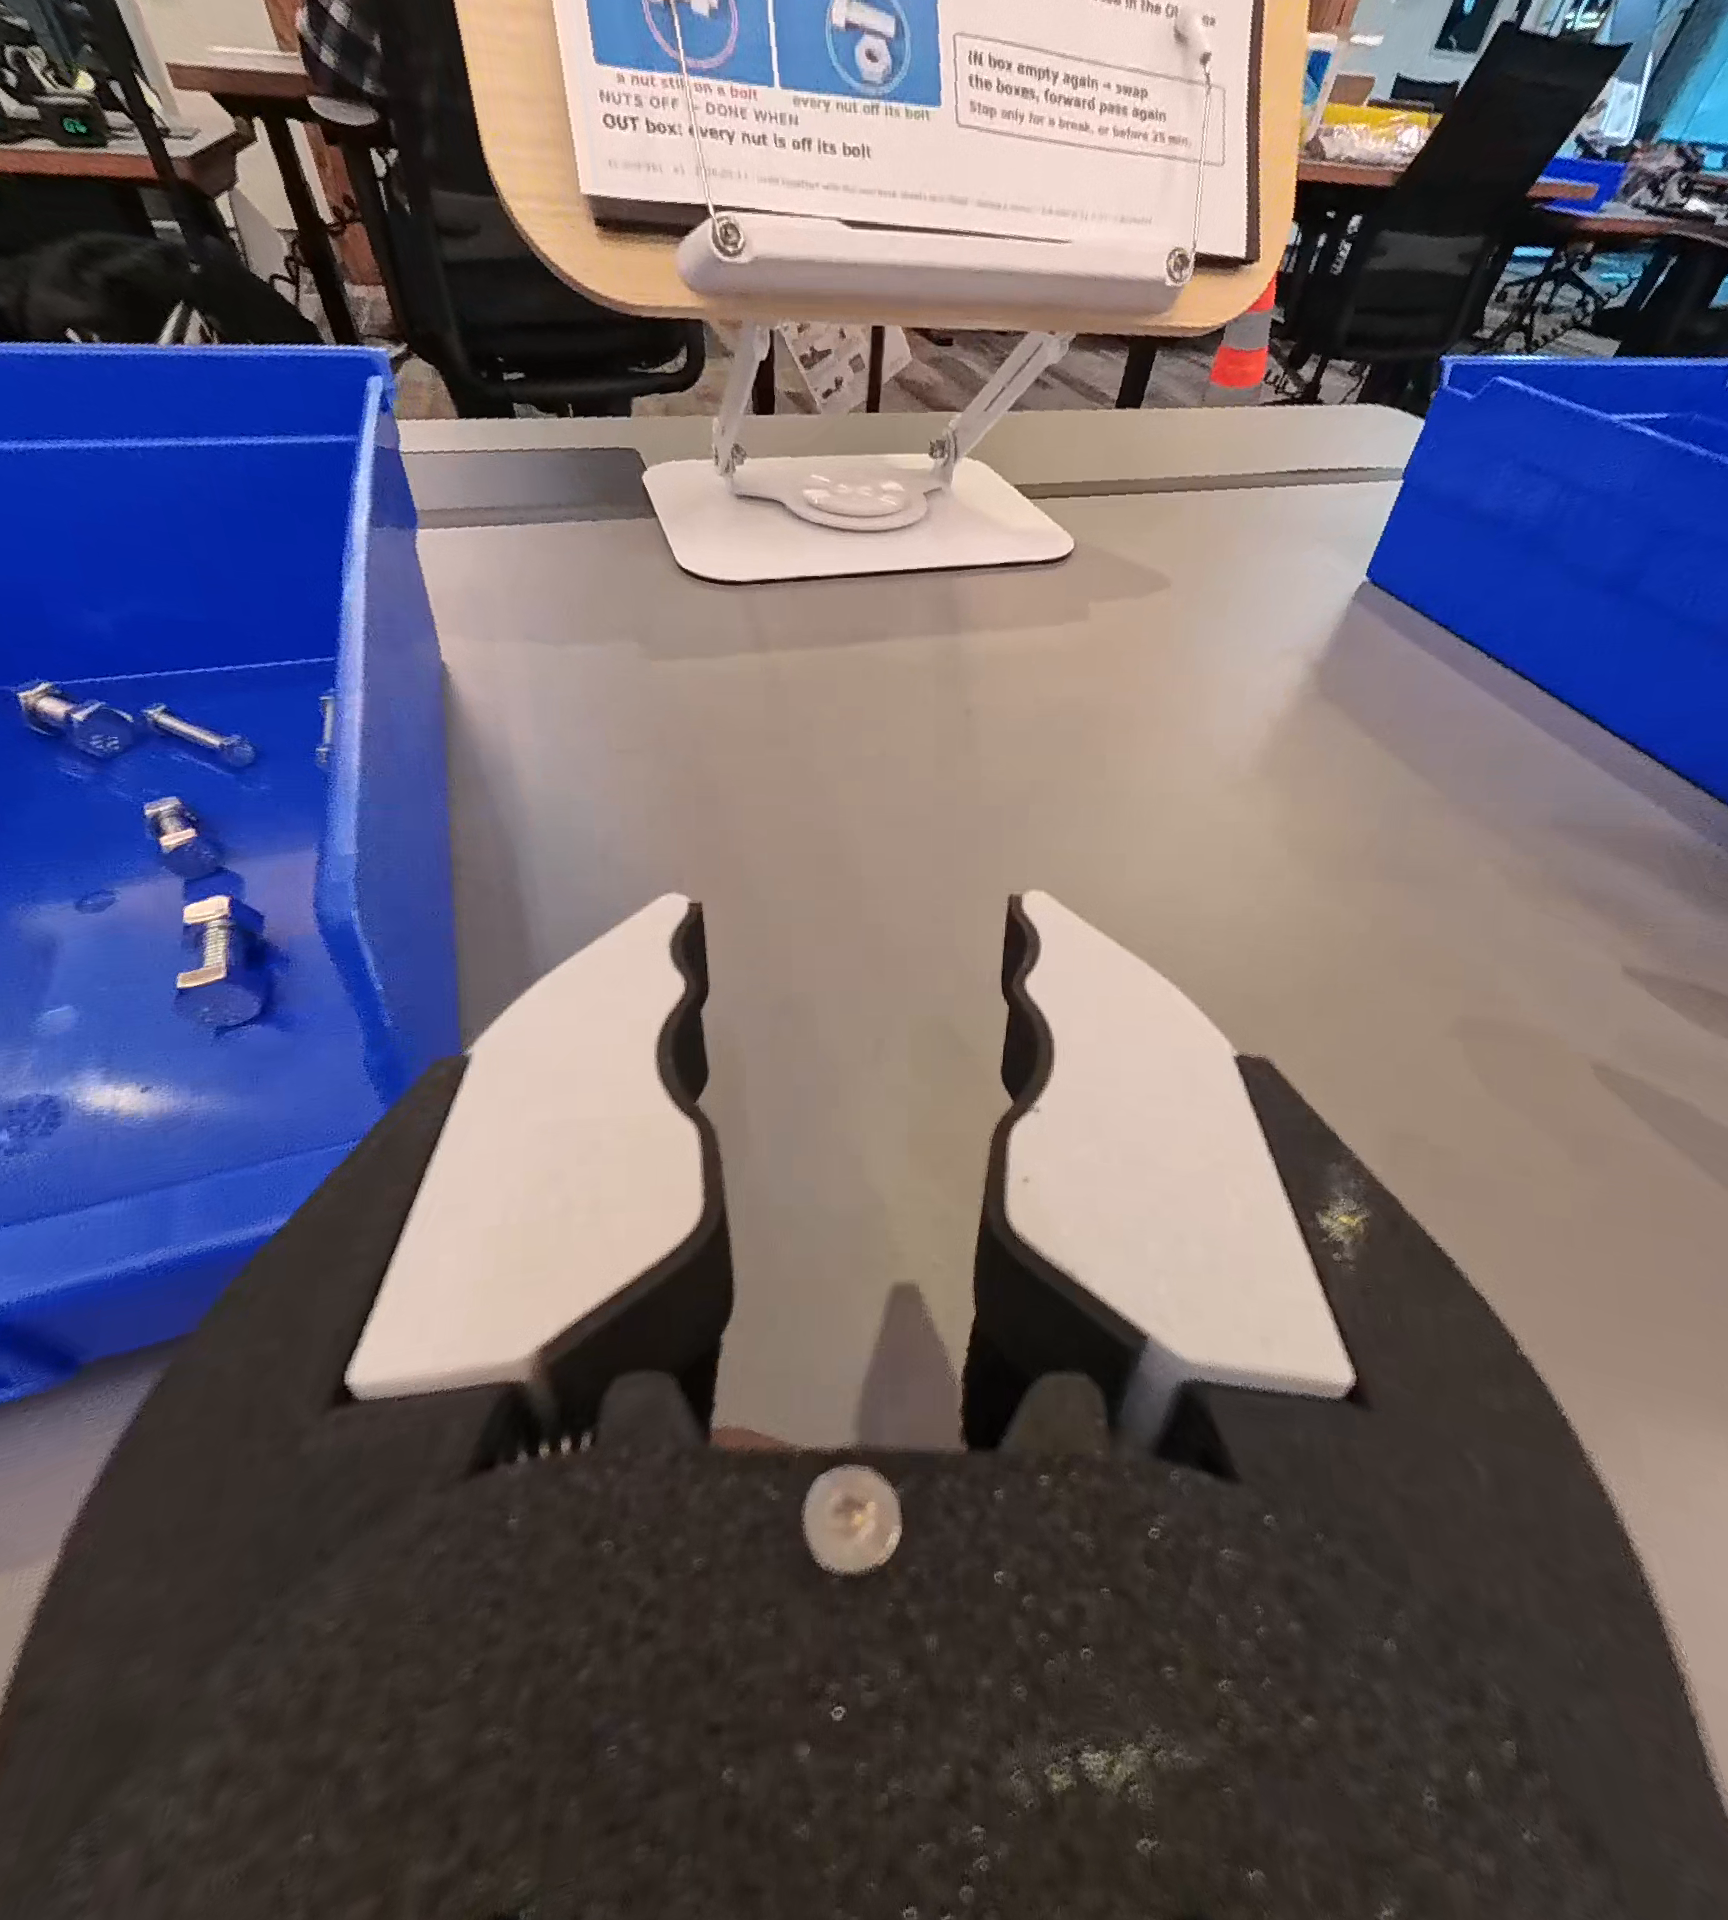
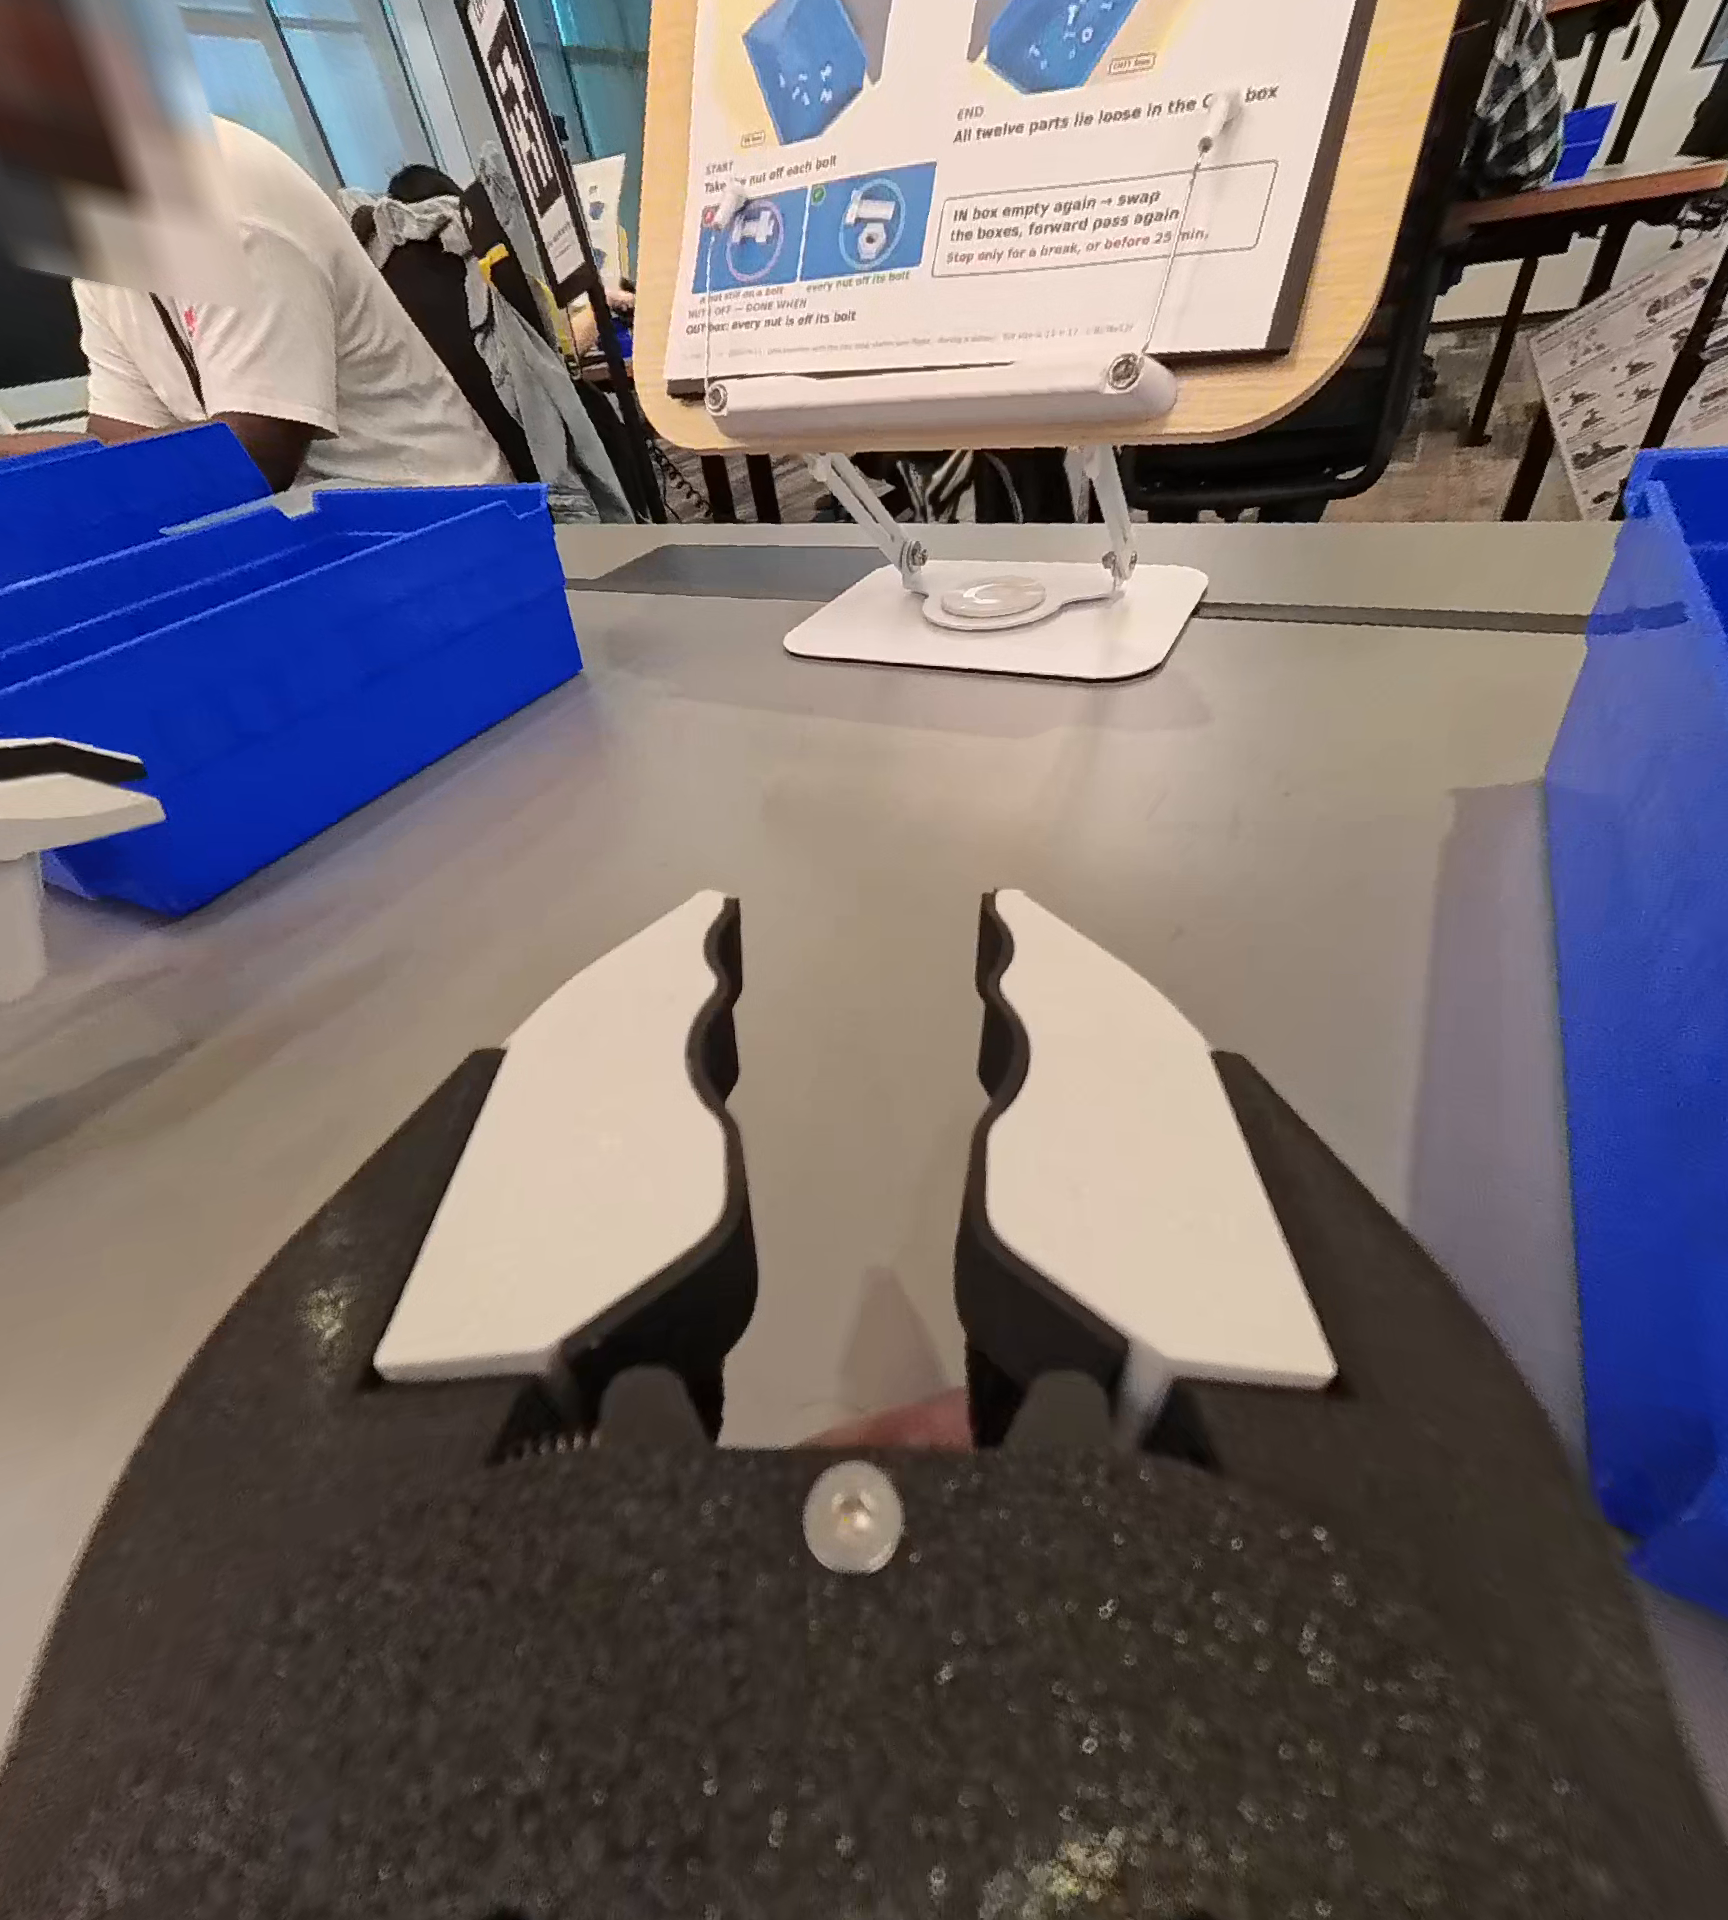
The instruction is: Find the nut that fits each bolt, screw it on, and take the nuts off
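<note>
Left blue bin [image 1: 361, 727] holds perhaps five nutted bolts [image 1: 216, 961].

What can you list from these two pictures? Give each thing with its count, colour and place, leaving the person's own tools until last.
Bins: two, blue, left and right table edges.
Bolts with nuts: several, silver, inside the left bin; exact count unclear.
Document stand: one, white base, far centre, holding a printed sheet.
Table: one, grey.
Bystander: one, white shirt, behind the left bin.
Left tool: open, holding nothing, over the table.
Right tool: open, holding nothing.
</note>
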Tool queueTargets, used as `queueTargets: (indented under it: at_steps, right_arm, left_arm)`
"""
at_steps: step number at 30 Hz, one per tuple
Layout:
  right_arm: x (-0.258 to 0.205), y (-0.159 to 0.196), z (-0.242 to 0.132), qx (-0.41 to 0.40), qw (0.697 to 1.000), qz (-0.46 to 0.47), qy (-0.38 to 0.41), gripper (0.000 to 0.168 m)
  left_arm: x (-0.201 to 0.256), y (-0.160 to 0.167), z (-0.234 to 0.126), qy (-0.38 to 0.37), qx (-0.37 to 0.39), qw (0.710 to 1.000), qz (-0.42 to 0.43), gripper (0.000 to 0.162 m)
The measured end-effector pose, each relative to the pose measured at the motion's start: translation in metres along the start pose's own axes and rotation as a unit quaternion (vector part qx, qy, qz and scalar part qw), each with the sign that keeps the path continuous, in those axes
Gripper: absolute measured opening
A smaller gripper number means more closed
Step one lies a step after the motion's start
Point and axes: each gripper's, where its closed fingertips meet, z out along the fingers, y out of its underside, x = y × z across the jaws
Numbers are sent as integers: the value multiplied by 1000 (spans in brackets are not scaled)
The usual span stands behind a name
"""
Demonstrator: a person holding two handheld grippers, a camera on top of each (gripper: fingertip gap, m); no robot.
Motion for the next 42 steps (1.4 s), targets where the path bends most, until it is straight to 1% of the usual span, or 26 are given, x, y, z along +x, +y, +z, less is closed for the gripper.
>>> queueTargets:
  at_steps: [10, 14, 16, 18, 19, 20, 22, 24, 26, 28, 29, 30, 33, 36, 39, 40, 41, 42]
  right_arm:
    - [-1, 1, 0, -3, 1000, 4, -7, 42]
    - [-2, 1, 1, -7, 1000, 2, -10, 41]
    - [-2, 1, 1, -6, 1000, 2, -10, 41]
    - [-2, 1, 1, -5, 1000, 3, -10, 40]
    - [-2, 1, 0, -3, 1000, 3, -9, 40]
    - [-2, 0, 0, -2, 1000, 3, -9, 40]
    - [-2, 0, 0, -2, 1000, 2, -10, 38]
    - [-3, 1, 1, -7, 1000, 3, -15, 38]
    - [-4, 1, 1, -6, 1000, 5, -18, 38]
    - [-4, 1, 1, -5, 1000, 6, -18, 38]
    - [-3, 1, 1, -4, 1000, 7, -18, 38]
    - [-3, 1, 1, -5, 1000, 8, -18, 38]
    - [-3, 1, 1, -5, 1000, 11, -19, 38]
    - [-3, 1, 1, -5, 1000, 14, -23, 37]
    - [-2, 0, 0, -1, 999, 20, -25, 37]
    - [-2, 0, 0, -1, 999, 23, -26, 37]
    - [-2, 0, 0, -2, 999, 26, -28, 37]
    - [-1, 1, 1, -3, 999, 29, -29, 37]
  left_arm:
    - [6, 3, 2, -3, -10, 999, 34, 54]
    - [7, 3, 2, -2, -11, 999, 34, 54]
    - [1, 0, -5, -10, -15, 1000, 23, 48]
    - [-14, -18, -26, -25, -18, 1000, 1, 46]
    - [-29, -29, -39, -40, -27, 999, -7, 42]
    - [-49, -37, -51, -58, -48, 997, -8, 37]
    - [-90, -48, -66, -73, -110, 991, -25, 38]
    - [-120, -57, -64, -49, -161, 983, -69, 38]
    - [-144, -57, -47, -34, -212, 973, -89, 37]
    - [-163, -41, -27, -51, -288, 954, -68, 37]
    - [-165, -29, -17, -52, -329, 941, -59, 40]
    - [-162, -16, -8, -45, -368, 927, -63, 42]
    - [-153, 14, 15, -36, -445, 891, -86, 44]
    - [-156, 35, 29, -59, -492, 862, -104, 45]
    - [-159, 54, 33, -72, -521, 838, -145, 45]
    - [-161, 56, 34, -77, -521, 837, -150, 45]
    - [-165, 55, 35, -87, -514, 840, -147, 38]
    - [-168, 55, 35, -93, -515, 840, -144, 38]
